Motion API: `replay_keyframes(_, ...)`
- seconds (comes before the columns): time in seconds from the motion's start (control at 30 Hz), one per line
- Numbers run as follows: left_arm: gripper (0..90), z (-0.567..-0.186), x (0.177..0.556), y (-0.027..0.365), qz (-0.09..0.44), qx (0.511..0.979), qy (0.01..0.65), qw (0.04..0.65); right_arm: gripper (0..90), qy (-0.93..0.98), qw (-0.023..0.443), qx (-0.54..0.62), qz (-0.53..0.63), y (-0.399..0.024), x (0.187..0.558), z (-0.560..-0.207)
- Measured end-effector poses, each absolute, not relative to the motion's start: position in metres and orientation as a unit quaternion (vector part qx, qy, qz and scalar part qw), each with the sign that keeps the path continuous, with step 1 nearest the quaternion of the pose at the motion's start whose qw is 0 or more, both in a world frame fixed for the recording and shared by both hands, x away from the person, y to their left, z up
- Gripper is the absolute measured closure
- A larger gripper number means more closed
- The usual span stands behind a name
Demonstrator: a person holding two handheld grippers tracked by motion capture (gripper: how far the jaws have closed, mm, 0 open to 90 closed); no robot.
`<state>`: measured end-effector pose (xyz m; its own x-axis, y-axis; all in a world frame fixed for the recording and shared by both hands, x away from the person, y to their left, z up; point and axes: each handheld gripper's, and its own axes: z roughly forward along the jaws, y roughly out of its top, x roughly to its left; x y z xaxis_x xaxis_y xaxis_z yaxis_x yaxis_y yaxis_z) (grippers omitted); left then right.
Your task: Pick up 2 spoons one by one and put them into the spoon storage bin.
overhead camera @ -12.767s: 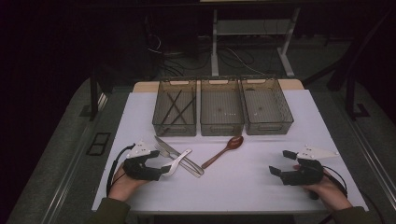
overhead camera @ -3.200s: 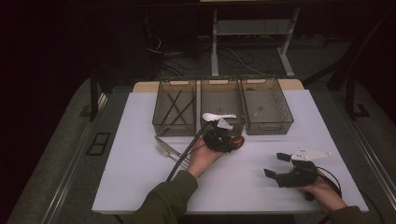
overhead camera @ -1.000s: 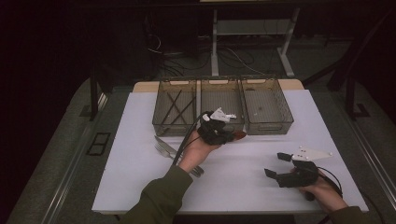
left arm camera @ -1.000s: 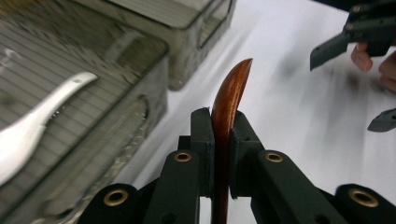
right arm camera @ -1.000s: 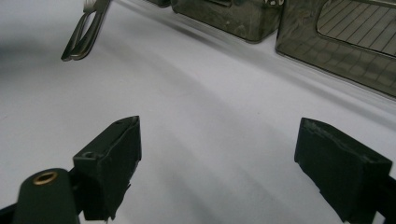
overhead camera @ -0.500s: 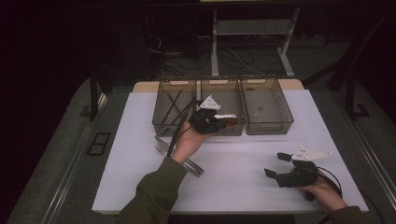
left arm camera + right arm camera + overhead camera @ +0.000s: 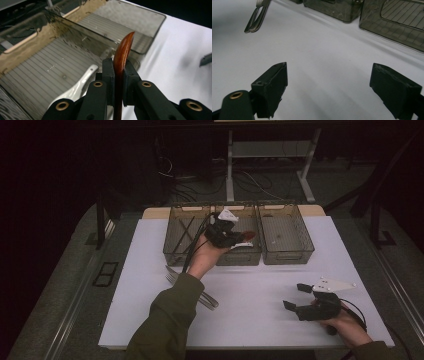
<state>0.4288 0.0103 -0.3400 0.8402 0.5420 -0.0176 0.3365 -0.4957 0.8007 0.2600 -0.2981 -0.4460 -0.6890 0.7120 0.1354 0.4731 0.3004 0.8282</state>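
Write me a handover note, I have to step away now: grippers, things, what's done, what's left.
Left gripper: shut on the wooden spoon, above the middle bin.
Right gripper: open, holding nothing, low over the table.
White spoon already lies in the middle bin; sticks in the left bin.
Left: drop the wooden spoon, likely there; then the forks on the table.

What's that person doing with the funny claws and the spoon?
The person is sorting cutlery into three see-through bins. The left claw is shut on a brown wooden spoon and holds it over the middle bin, where a white spoon already lies. The right claw rests open over the white table, holding nothing. A few metal forks wait on the table near the left bin.
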Motion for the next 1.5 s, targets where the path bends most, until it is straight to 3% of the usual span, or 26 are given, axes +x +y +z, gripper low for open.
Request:
replay_keyframes(0.63,81.9,-0.349,0.484,-0.030,0.145,0.850,0.318,0.394,14.1,0.792,0.129,0.370,0.468,-0.299,0.259,-0.445)
replay_keyframes(1.0,81.0,-0.371,0.497,-0.038,0.139,0.850,0.366,0.353,14.1,0.791,0.129,0.368,0.471,-0.300,0.259,-0.444)
replay_keyframes(1.17,67.0,-0.370,0.497,-0.037,0.145,0.843,0.375,0.357,14.1,0.791,0.129,0.367,0.472,-0.300,0.259,-0.444)
replay_keyframes(1.5,53.8,-0.365,0.491,-0.027,0.126,0.843,0.351,0.389,14.1,0.791,0.130,0.369,0.471,-0.300,0.259,-0.444)
